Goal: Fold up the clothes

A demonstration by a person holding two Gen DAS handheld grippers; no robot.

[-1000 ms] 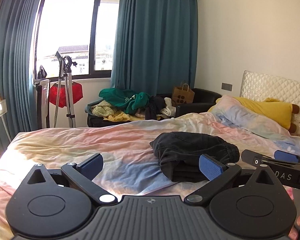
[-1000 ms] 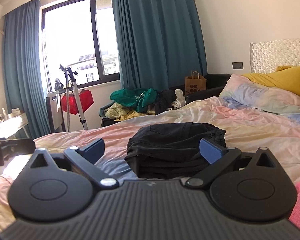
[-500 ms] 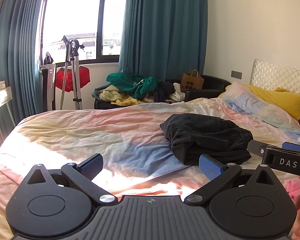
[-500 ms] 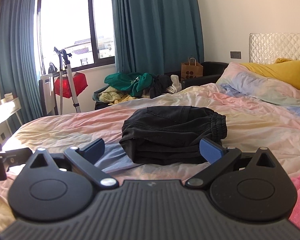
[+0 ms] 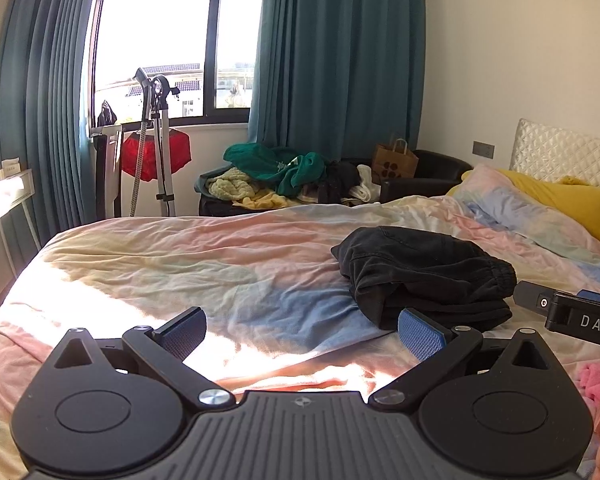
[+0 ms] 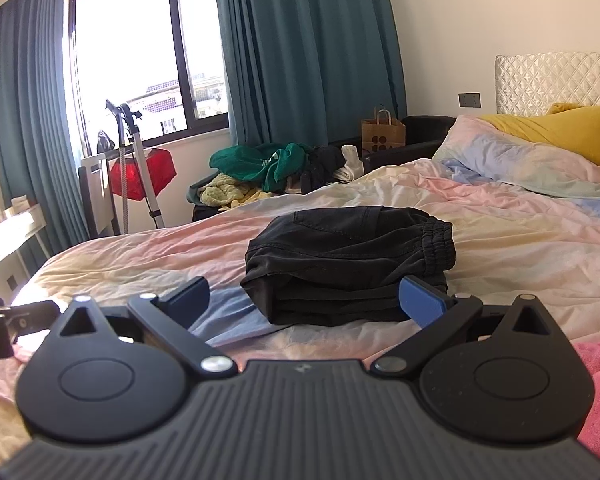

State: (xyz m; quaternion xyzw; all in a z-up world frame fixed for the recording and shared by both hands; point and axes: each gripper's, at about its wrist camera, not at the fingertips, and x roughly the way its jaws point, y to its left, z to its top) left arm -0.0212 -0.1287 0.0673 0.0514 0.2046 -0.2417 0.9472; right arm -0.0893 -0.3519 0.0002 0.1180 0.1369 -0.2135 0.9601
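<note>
A folded black garment (image 5: 424, 272) (image 6: 348, 256) with an elastic waistband lies in a neat stack on the pastel bedcover (image 5: 204, 264) (image 6: 500, 248). My left gripper (image 5: 302, 330) is open and empty, held above the near part of the bed, left of the stack. My right gripper (image 6: 304, 300) is open too, hovering just in front of the stack with nothing between its fingers. The right gripper's body shows at the right edge of the left wrist view. A pink cloth (image 6: 596, 380) (image 5: 596, 380) lies on the bed near the right gripper.
Pillows (image 6: 540, 152), one yellow, lie by the quilted headboard. Beyond the bed, a pile of clothes (image 5: 276, 176) covers a dark couch beside a paper bag (image 5: 394, 160). A garment steamer (image 5: 156, 148) and a red item stand by the window; a white desk (image 5: 4, 200) is at left.
Both grippers rose and drew back from the black stack, so I see it more from above. Both stayed open; the stack has not moved.
</note>
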